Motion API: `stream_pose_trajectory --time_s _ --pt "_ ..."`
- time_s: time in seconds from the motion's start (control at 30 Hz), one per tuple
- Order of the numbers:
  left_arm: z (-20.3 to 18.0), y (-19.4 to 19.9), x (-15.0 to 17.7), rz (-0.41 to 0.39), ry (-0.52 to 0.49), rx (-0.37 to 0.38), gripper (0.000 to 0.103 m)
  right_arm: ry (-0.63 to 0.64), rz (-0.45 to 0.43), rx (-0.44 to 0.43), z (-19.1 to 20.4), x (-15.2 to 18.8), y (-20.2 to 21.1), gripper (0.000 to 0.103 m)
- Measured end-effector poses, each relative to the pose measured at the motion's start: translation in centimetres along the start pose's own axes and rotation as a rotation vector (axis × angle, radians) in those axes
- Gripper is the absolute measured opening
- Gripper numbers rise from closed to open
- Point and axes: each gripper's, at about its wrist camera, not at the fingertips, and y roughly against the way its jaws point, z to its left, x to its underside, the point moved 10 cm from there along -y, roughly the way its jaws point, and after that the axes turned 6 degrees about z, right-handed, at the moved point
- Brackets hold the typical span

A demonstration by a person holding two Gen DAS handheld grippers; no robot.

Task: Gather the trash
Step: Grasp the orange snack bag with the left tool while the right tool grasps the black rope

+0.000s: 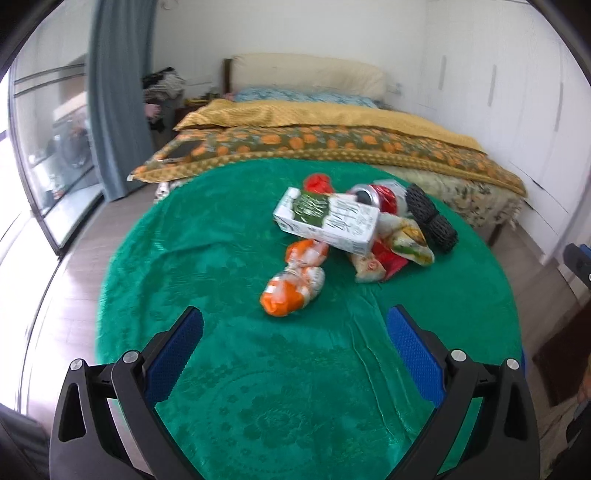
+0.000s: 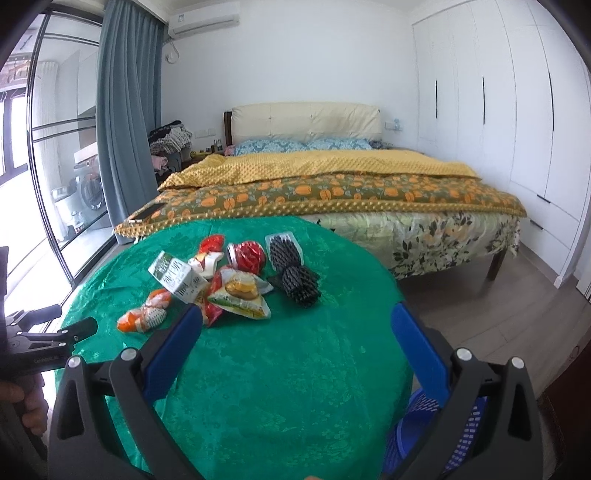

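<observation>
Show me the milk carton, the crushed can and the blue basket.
Carton (image 1: 327, 221): left wrist view, middle of its printed side.
Can (image 2: 248, 254): right wrist view, its crumpled red body.
Basket (image 2: 424, 406): right wrist view, rim beside the table.

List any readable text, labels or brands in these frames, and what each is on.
No text reads reliably.
Carton: large print, too blurred.
Snack bag: print too small.
Can: no legible brand.
Left gripper: faint white lettering on the body, unreadable.
Air conditioner: sticker, unreadable.
</observation>
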Motion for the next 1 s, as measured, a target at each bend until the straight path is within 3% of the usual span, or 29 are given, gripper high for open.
stream_pose_trajectory --time_s 0.2,0.37,0.5,0.67,0.87,0.93,0.97,1.0 --pt "-0.4 -4.8 -1.0 0.076 -0.079 0.070 0.099 0.008 0.120 -0.034 -1.6 2.0 -5.1 0.098" --pt "-0.3 -8.1 -1.9 0.117 -0.123 0.081 0.098 0.005 0.226 -0.099 -2.5 1.9 -9.6 0.096" --pt "-0.2 -9.6 -2.3 0.141 -0.147 0.092 0.095 0.041 0.301 -0.169 -1.5 -0.1 -13.8 0.081" --pt "-0.4 -11.7 -2.4 0.183 -0.166 0.117 0.084 0.090 0.397 -0.226 -0.4 -2.6 -19.6 0.071" --pt "-0.8 -13.3 -2.5 0.211 -0.197 0.126 0.072 0.075 0.539 -0.241 -0.2 -2.3 -24.8 0.064" --pt "-0.8 -13.7 -2.5 0.220 -0.193 0.129 0.063 0.053 0.562 -0.261 -0.1 -1.9 -25.6 0.047" --pt "-0.7 -13.8 -2.4 0.223 -0.185 0.136 0.053 0.048 0.564 -0.254 -0.2 -1.9 -25.8 0.042" --pt "-0.6 -13.9 -2.4 0.223 -0.181 0.141 0.052 0.040 0.557 -0.251 -0.2 -1.9 -25.7 0.040"
